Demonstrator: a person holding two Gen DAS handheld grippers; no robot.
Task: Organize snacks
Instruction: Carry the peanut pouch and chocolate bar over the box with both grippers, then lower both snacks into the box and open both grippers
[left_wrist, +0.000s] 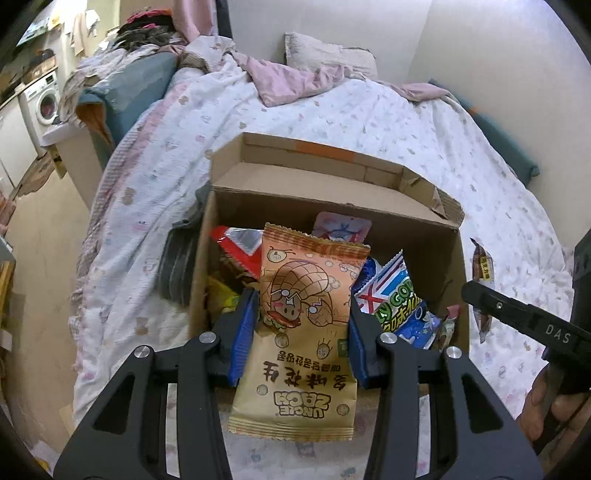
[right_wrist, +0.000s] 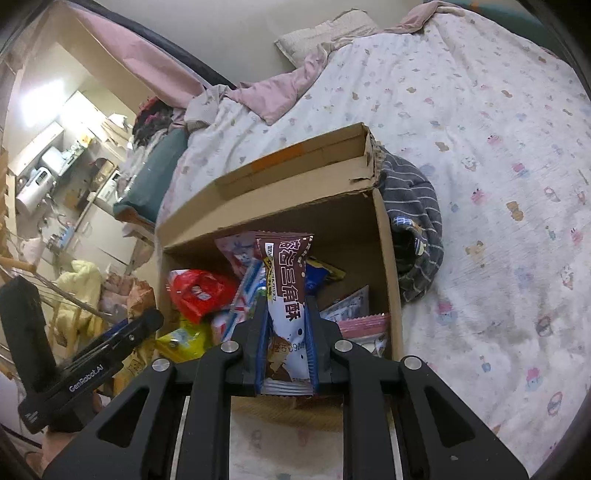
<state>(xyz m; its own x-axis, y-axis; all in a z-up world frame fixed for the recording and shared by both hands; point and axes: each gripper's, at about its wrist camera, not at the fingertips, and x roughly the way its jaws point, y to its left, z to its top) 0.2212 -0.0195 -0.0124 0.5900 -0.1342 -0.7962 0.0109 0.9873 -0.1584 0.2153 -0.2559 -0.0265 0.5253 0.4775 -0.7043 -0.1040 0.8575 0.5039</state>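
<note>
While both claws carry: we are mid-task.
Left claw (left_wrist: 303, 325): clamps peanut bag (left_wrist: 306, 314).
Right claw (right_wrist: 286, 332): grips wafer pack (right_wrist: 286, 295).
Done: box (left_wrist: 448, 258) well stocked.
Left: drop both; bed pack (left_wrist: 482, 266).

box (left_wrist: 424, 236) on bed (left_wrist: 406, 122) | snack packets (right_wrist: 201, 291) in box | pillow (left_wrist: 325, 51) behind box
</note>
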